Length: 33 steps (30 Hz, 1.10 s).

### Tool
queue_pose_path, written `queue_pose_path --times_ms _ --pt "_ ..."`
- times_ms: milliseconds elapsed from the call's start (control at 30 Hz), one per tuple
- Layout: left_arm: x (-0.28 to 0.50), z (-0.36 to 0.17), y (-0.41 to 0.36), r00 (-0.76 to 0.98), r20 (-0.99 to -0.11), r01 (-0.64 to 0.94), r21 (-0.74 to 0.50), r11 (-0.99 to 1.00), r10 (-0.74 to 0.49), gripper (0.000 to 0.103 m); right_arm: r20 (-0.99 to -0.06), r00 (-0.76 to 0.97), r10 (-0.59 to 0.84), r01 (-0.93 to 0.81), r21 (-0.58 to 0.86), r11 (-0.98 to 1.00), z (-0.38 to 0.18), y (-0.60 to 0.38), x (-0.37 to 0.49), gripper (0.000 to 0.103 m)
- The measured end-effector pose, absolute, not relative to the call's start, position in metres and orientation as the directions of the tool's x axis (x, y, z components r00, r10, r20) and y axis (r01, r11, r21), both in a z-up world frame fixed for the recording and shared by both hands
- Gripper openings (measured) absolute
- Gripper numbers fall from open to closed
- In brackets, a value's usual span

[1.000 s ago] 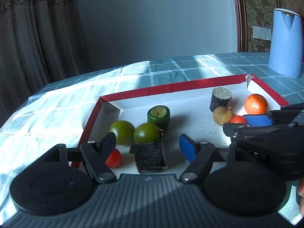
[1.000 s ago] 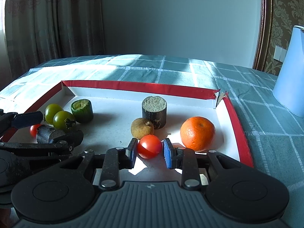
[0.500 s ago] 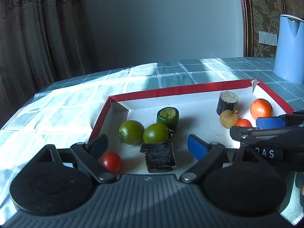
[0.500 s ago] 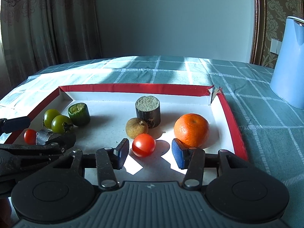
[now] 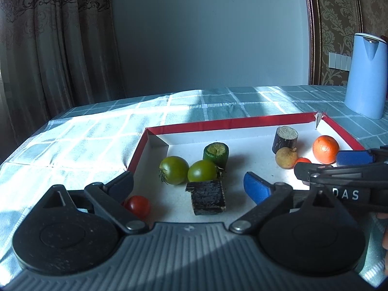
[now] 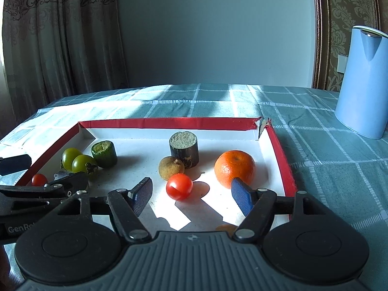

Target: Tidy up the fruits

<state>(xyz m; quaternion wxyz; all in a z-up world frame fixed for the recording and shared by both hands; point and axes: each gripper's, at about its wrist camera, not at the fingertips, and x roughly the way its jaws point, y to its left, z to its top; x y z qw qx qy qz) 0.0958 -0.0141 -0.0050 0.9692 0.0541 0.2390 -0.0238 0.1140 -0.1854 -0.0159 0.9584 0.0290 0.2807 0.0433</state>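
A red-rimmed white tray (image 5: 218,123) (image 6: 169,122) holds the fruit. My left gripper (image 5: 191,185) has its jaws opening wide around a dark cut block (image 5: 208,196), pads clear of it; a small red tomato (image 5: 138,206) lies by the left finger, two green tomatoes (image 5: 173,169) and a green cut piece (image 5: 215,154) sit beyond. My right gripper (image 6: 191,194) has its jaws opening; a red cherry tomato (image 6: 179,186) rests on the tray floor between them, untouched. An orange (image 6: 234,167), a brown round fruit (image 6: 171,167) and a dark cylinder (image 6: 184,149) stand just past it.
A light blue kettle (image 6: 361,82) stands on the checked tablecloth (image 6: 327,157) at the right. Curtains (image 5: 55,48) hang at the left, a plain wall behind. The right gripper's fingers (image 5: 354,156) cross the left wrist view at the right.
Both grippers' jaws have spread apart. The right one has let go of the red cherry tomato, which now lies on the tray. Both views have drawn back slightly.
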Motion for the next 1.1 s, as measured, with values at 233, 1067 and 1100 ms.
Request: queue_pose_path --times_ms 233,1067,1100 --pt "0.084 -0.003 -0.012 0.890 -0.454 0.075 0.085 0.994 -0.028 0.098 -0.524 0.845 0.106 -0.077 0.078 0.994 -0.013 -0.185 0.103 0.072" --pt "0.036 -0.004 -0.002 0.881 -0.467 0.103 0.029 0.994 -0.078 0.103 -0.447 0.879 0.166 -0.079 0.208 0.975 -0.004 -0.207 0.023 0.083" --pt "0.035 -0.005 -0.001 0.879 -0.470 0.104 0.028 0.994 -0.079 0.103 -0.446 0.880 0.165 -0.080 0.203 0.976 -0.004 -0.209 0.020 0.083"
